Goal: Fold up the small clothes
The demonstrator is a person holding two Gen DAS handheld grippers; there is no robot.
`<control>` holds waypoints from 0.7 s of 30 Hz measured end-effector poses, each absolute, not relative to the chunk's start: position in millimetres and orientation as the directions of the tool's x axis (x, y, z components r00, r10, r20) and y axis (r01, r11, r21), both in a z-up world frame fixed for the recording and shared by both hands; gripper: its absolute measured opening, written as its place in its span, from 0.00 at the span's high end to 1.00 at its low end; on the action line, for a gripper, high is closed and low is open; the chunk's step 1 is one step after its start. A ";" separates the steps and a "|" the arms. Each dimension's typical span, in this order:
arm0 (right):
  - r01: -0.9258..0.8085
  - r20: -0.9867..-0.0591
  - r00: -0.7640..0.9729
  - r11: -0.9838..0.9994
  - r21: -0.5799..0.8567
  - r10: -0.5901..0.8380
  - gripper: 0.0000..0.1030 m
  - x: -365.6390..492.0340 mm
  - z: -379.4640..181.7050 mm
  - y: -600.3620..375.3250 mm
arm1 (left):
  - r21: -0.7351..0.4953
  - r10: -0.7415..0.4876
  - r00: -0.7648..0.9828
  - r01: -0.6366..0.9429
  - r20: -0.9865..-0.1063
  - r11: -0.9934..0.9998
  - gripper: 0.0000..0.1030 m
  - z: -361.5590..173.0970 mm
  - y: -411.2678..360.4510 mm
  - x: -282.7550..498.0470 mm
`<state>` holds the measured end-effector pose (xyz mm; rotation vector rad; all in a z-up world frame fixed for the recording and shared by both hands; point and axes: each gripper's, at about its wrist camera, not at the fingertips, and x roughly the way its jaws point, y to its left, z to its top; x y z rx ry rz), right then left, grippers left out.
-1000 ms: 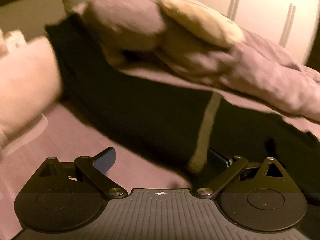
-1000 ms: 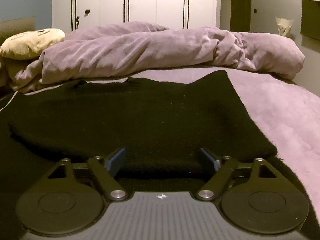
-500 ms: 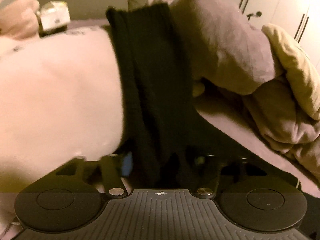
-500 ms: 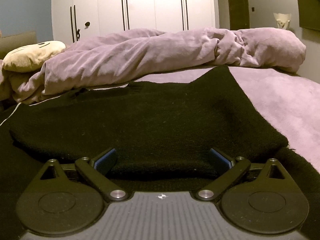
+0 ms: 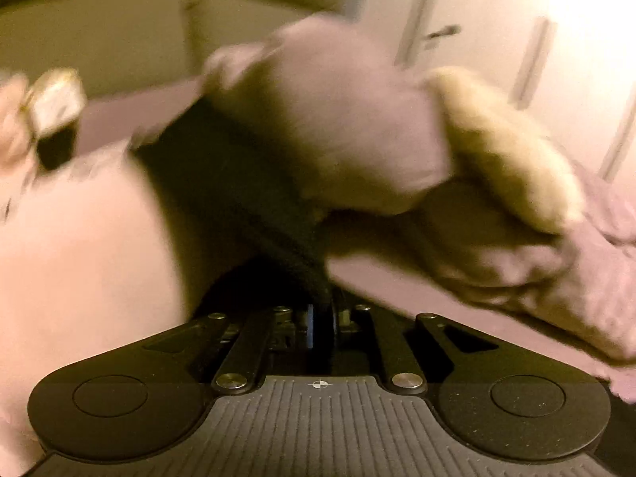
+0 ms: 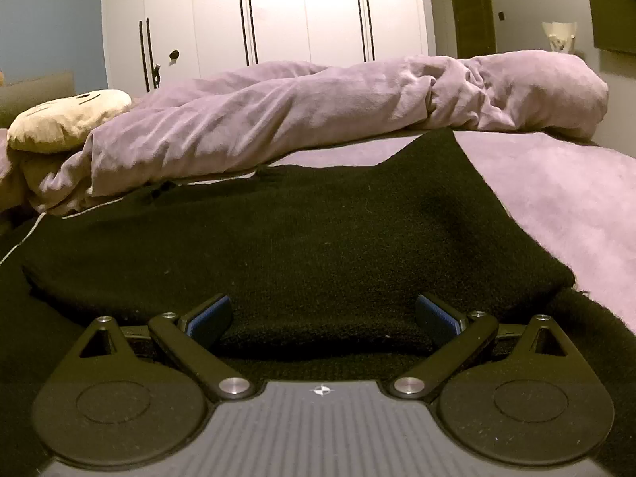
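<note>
A black knit garment point(image 6: 318, 234) lies spread on the purple bed, with one part folded over itself. My right gripper point(image 6: 322, 318) is open, its blue pads low over the near edge of the folded part, touching nothing that I can see. In the blurred left wrist view my left gripper point(image 5: 322, 318) is shut on a strip of the black garment point(image 5: 238, 194), which runs taut from the jaws up and away to the left.
A rumpled purple duvet point(image 6: 338, 107) lies across the far side of the bed, with a yellow face cushion point(image 6: 67, 119) at its left end. White wardrobe doors point(image 6: 298, 12) stand behind. Bare purple sheet point(image 6: 564, 198) lies to the right of the garment.
My left gripper was open over the garment, then closed on a strip of black fabric and is moving with it. My right gripper opened a little wider and edged forward.
</note>
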<state>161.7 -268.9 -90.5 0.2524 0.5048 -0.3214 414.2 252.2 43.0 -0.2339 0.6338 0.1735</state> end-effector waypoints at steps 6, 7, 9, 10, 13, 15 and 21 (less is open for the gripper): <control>0.359 -0.508 0.829 0.919 0.164 -0.233 0.04 161.1 -90.6 -270.3 | -0.022 -0.122 0.860 0.128 -0.495 0.992 0.91 92.1 125.8 368.1; 0.359 -0.508 0.829 0.919 0.164 -0.233 0.04 161.0 -90.8 -270.4 | -0.020 -0.175 0.859 0.189 -0.481 0.982 0.91 95.5 102.9 355.4; 0.358 -0.508 0.830 0.918 0.167 -0.231 0.04 160.6 -90.7 -270.7 | -0.011 -0.286 0.826 0.321 -0.485 0.947 0.90 94.4 53.2 329.7; 0.357 -0.507 0.831 0.918 0.172 -0.229 0.04 160.1 -90.9 -271.3 | -0.008 -0.316 0.806 0.361 -0.501 0.932 0.89 89.4 31.0 319.7; 0.354 -0.505 0.835 0.916 0.187 -0.220 0.04 158.7 -90.2 -273.4 | -0.008 -0.358 0.725 0.437 -0.588 0.900 0.68 56.4 -27.0 295.7; 0.350 -0.504 0.838 0.915 0.200 -0.211 0.04 157.8 -89.0 -275.5 | -0.041 -0.367 0.668 0.450 -0.647 0.892 0.43 32.7 -46.1 277.8; 0.342 -0.498 0.845 0.911 0.229 -0.192 0.04 156.1 -87.7 -278.2 | -0.124 -0.273 0.663 0.263 -0.697 0.957 0.16 -8.2 -10.2 219.0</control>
